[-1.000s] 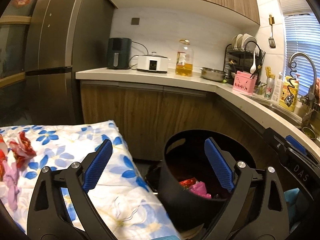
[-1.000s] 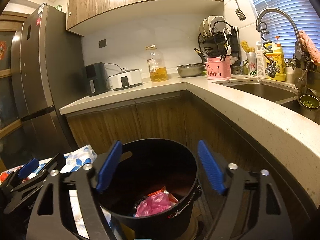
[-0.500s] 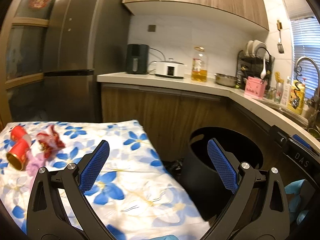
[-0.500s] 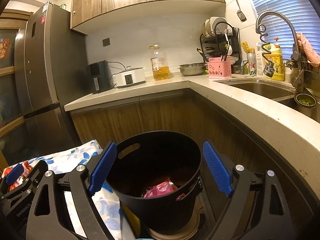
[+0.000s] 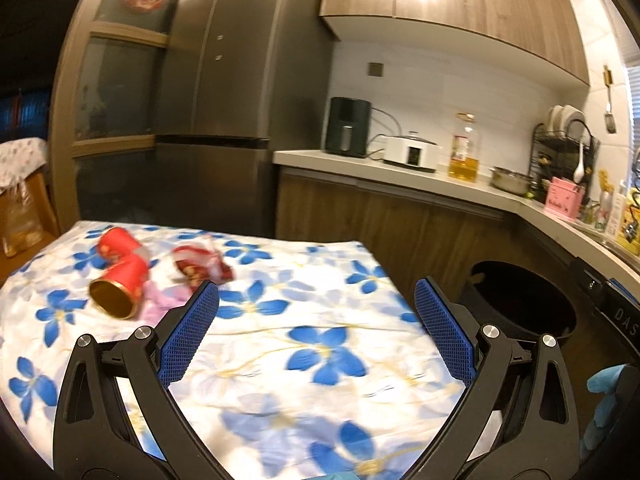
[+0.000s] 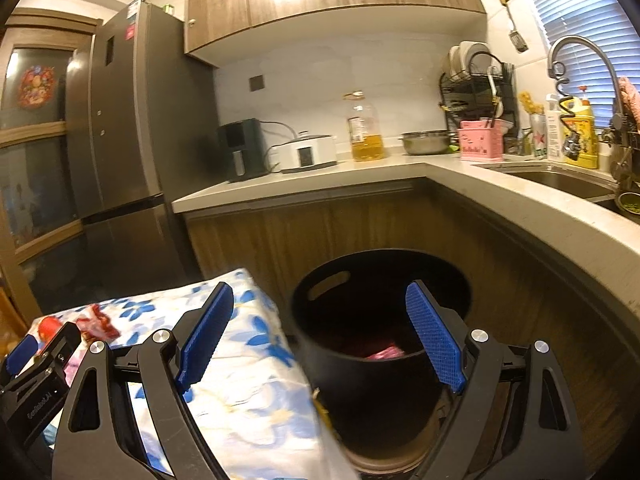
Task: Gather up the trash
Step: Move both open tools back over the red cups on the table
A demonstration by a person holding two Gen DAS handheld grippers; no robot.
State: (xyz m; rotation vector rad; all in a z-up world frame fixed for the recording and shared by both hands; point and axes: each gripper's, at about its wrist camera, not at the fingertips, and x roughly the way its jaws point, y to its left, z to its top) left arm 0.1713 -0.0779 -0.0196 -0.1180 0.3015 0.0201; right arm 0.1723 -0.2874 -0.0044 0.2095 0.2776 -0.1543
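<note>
1. Right now the trash sits in the left-middle of the left wrist view: two red cups (image 5: 120,276), a red wrapper (image 5: 202,266) just right of them, and something pale pink (image 5: 158,300) under the nearer cup, all on the flowered cloth (image 5: 320,320) over the bench.
2. Left claw (image 5: 316,334): spread wide, nothing between the pads. The trash lies ahead and to the left of it, near the left pad's tip but not touching.
3. Nearer cup lies on its side, gold mouth facing lower left of the frame, long axis running lower left to upper right. My read: a grasp across the body needs the claw swung further left first.
4. Right claw (image 6: 320,340): also spread and empty, aimed at the black bin (image 6: 380,360) in the centre-right of its view. Pink and red scraps are in the bin already. From there the trash is only a small patch at far left, past the left claw's body, so the left claw is clearly the nearer one.
5. Versus a second ago: the left view has panned left, so the bin moved from centre to the right edge and the cups came fully into frame. The right view has backed off a little; the bin looks smaller and the cloth shows more.
</note>
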